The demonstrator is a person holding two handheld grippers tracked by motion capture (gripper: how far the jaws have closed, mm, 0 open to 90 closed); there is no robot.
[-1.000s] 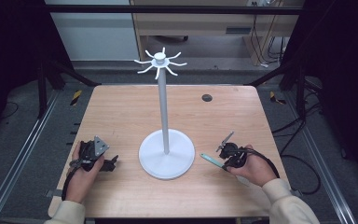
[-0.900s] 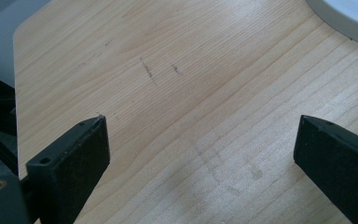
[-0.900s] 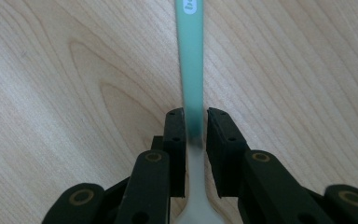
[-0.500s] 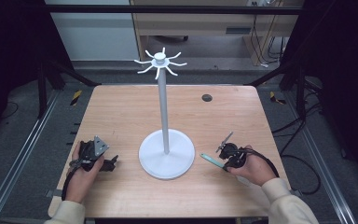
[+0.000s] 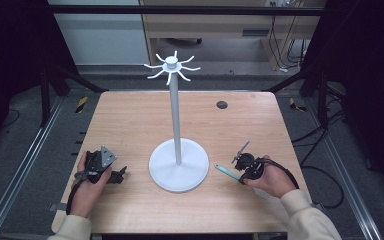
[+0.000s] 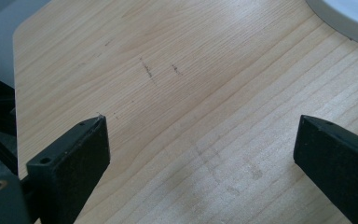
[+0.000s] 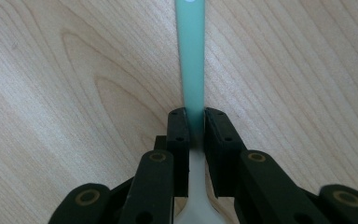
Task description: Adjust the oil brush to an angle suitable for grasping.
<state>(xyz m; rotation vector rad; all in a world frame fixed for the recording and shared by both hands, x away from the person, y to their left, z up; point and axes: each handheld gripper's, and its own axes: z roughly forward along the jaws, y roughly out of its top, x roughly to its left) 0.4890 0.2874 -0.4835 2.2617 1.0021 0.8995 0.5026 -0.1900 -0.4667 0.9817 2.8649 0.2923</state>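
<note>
Your right gripper (image 7: pixel 195 122) has its fingers clenched on the teal utensil handle (image 7: pixel 190 56); lift it level toward the white hook stand (image 5: pixel 177 122), frame centre. Left gripper (image 6: pixel 200 140) rests spread.

We're seeing a mint-green handle (image 7: pixel 190 56), black jaws, a white stand (image 5: pixel 178 165), and a light wood-grain table (image 5: pixel 130 125).

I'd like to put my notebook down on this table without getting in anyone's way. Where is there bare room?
The far half of the table is bare on both sides of the white stand's pole, apart from a small dark disc far right. The near edge is crowded: the left gripper, the stand's base, and the right gripper holding a green-handled utensil.
</note>
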